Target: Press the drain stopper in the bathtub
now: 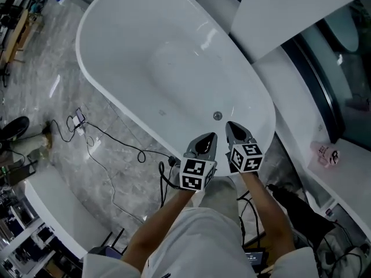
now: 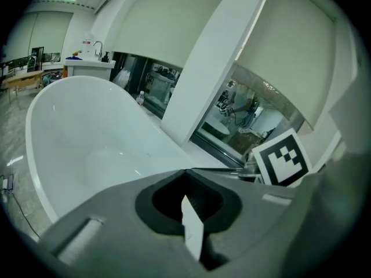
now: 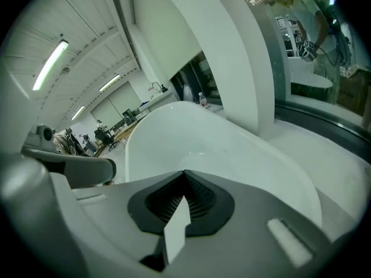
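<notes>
A white oval bathtub (image 1: 116,91) lies below me in the head view, running from upper left to lower right. A small round metal drain stopper (image 1: 217,116) sits on its inner wall near the close end. My left gripper (image 1: 207,139) hangs over the tub's near rim, jaws together, nothing held. My right gripper (image 1: 232,127) is just right of it, tips a little below the stopper, jaws also together and empty. In both gripper views the tub (image 2: 75,138) (image 3: 232,149) stretches ahead and the stopper is hidden.
Black cables (image 1: 110,149) trail over the grey marble floor (image 1: 46,91) left of the tub. A white ledge (image 1: 342,172) with a small pink item (image 1: 326,153) runs on the right beside a glass partition (image 1: 330,91). A white panel (image 1: 290,4) overhangs the tub's far right.
</notes>
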### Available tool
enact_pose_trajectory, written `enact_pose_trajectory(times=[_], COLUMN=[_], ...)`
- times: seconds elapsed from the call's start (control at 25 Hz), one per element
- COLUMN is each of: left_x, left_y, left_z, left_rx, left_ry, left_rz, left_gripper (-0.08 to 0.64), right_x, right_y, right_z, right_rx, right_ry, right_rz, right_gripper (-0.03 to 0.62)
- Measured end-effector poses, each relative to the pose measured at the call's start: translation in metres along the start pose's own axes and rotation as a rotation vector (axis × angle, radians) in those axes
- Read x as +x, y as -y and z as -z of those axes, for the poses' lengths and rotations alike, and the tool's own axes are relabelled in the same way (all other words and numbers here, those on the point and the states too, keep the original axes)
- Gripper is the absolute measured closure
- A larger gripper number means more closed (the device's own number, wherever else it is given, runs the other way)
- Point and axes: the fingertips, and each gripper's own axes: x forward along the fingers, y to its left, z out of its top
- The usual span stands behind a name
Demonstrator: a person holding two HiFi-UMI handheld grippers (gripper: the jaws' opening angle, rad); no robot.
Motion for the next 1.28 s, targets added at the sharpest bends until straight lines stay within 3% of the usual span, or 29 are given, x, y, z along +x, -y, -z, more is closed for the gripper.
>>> enact_pose_trajectory(times=[0.56, 0.84, 1.08, 1.28], left_x=[-0.123, -0.186, -0.239, -0.268], left_y=[0.05, 0.085, 0.113, 0.126], left_z=[-0.096, -0.148, -0.158, -0.163], left_rx=[0.126, 0.241, 0.321, 0.29], left_ry=[0.173, 0.273, 0.318, 0.365], left_rz=[0.057, 0.132, 0.175, 0.195], left_gripper=[0.557, 0.556, 0.556, 0.557], right_x=[-0.15, -0.223, -0.281, -0.305], right_y=[-0.101, -0.162, -0.206, -0.229], right_z=[-0.125, -0.175, -0.187, -0.179], right_rx=[-0.082, -0.165, -0.195, -0.199], right_ry=[0.294, 0.459, 0.551, 0.571], right_rz=[-0.087, -0.141, -0.158, -0.177], right_gripper=[0.592, 0.592, 0.592, 0.593])
